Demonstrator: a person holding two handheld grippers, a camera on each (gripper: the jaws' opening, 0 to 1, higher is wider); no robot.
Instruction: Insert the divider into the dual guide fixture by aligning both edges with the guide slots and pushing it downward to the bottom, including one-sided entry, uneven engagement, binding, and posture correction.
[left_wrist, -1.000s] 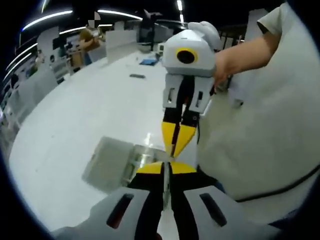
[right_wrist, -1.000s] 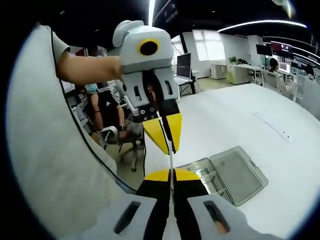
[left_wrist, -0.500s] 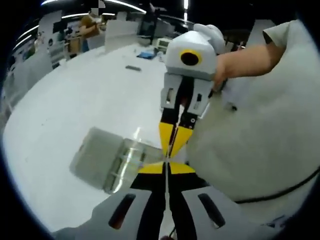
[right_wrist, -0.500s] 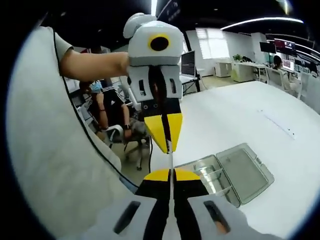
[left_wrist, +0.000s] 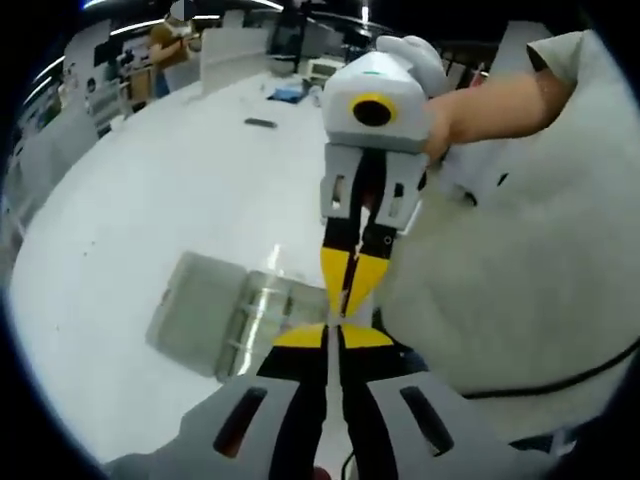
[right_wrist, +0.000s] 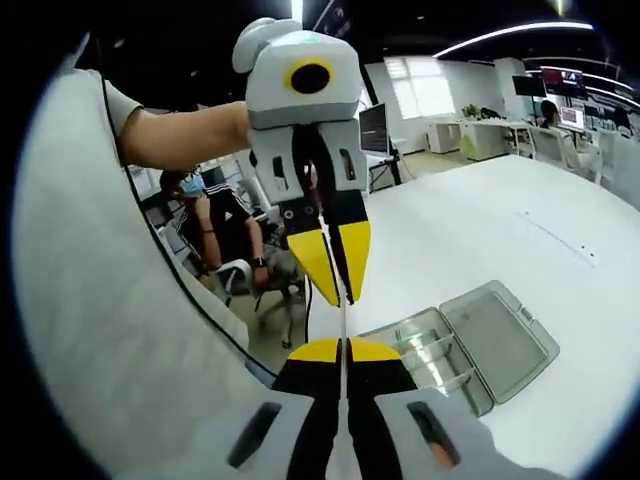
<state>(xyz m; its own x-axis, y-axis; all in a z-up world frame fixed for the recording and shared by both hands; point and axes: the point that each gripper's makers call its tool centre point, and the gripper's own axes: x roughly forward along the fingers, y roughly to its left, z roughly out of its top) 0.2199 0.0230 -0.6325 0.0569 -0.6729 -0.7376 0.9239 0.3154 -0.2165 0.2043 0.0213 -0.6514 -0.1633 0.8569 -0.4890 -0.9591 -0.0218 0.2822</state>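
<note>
1. A thin clear divider (right_wrist: 342, 320), seen edge-on, is held in the air between the two grippers; each gripper is closed on one of its ends.
2. In the left gripper view, the left gripper (left_wrist: 335, 335) is at 6 o'clock, with the right gripper (left_wrist: 352, 297) facing it from 12 o'clock.
3. In the right gripper view, the right gripper (right_wrist: 343, 348) is met by the left gripper (right_wrist: 338, 290) from 12 o'clock.
4. The clear fixture (right_wrist: 462, 345), lid open, lies on the white bench (right_wrist: 500, 230) at 4 o'clock, well below the divider.
5. The step in hand is judged to be carrying and aligning; no slot seems entered yet.
6. Next, the divider must be lowered level, both edges matched to the slots.
</note>
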